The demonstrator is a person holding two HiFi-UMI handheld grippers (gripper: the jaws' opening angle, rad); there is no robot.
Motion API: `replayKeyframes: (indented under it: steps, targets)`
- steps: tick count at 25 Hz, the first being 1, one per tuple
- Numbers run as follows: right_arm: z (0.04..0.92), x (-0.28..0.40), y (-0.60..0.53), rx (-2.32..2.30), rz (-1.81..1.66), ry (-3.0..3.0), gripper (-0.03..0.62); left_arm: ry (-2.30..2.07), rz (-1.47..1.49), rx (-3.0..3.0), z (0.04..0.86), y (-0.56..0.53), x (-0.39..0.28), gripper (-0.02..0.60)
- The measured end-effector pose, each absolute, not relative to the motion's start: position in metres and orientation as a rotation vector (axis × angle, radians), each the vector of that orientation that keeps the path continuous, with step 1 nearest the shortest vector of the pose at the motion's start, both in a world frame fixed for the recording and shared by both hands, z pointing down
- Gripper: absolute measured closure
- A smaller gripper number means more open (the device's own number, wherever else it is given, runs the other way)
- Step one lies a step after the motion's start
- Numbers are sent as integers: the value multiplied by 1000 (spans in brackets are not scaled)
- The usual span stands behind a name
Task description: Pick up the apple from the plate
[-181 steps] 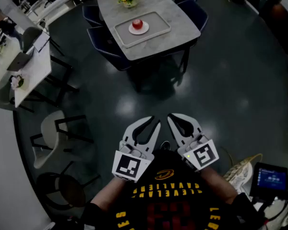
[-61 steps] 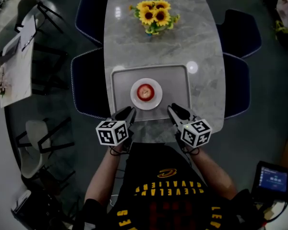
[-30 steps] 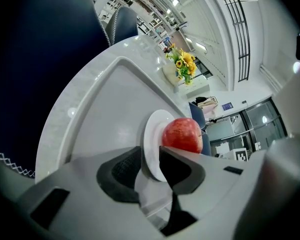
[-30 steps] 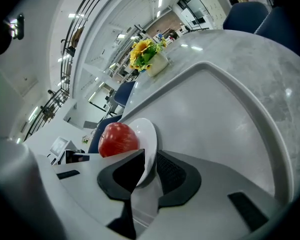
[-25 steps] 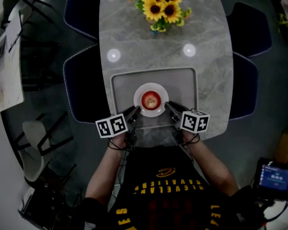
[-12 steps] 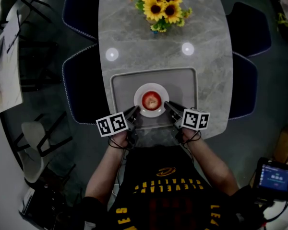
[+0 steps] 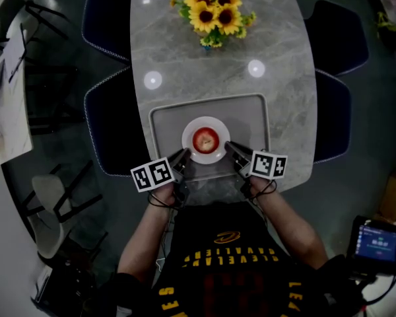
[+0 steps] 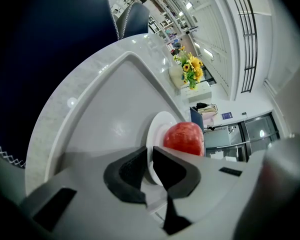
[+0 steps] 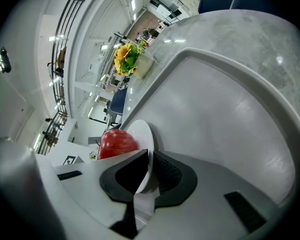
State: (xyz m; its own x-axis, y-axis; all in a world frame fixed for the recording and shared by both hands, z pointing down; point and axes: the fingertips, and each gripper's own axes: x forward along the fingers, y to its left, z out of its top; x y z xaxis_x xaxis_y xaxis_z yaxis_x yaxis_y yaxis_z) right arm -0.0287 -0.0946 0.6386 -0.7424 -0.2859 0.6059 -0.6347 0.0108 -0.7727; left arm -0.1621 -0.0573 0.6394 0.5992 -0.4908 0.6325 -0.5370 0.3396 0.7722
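A red apple point(image 7: 206, 139) sits on a small white plate point(image 7: 188, 129) in the middle of a grey tray point(image 7: 244, 121). My left gripper point(image 7: 183, 156) is at the plate's near left rim and my right gripper point(image 7: 230, 148) at its near right rim. In the left gripper view the jaws of the left gripper point(image 8: 150, 151) are closed to a thin gap with the plate point(image 8: 157, 126) rim between them, the apple point(image 8: 184, 138) just beyond. In the right gripper view the right gripper point(image 9: 150, 156) likewise pinches the plate point(image 9: 142, 134) rim, beside the apple point(image 9: 117, 143).
The tray lies at the near end of an oval marble table point(image 7: 185, 58). A vase of sunflowers point(image 7: 214, 15) stands at the far end. Dark blue chairs flank the table at left point(image 7: 112, 121) and right point(image 7: 333, 114). A screen point(image 7: 376, 246) glows by the floor at lower right.
Over seven seconds the person walked up to the table and both grippers reached the plate. In the last second they edged slightly inward onto the plate's rim; the apple has not moved.
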Motion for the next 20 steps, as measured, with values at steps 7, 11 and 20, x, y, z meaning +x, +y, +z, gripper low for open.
replayKeyframes:
  steps: [7,11,20]
  targets:
    - [635,-27,-95,956,1808,-2035,556,-1002,51,1316,635,-59,-160,543]
    - [631,-26,-92,963,1818,-2038,556,-996,50,1325,630,-57,-159,545]
    - [623,-20,-95,991,1828,-2056,556,-979,53,1359,618,-63,-155,548]
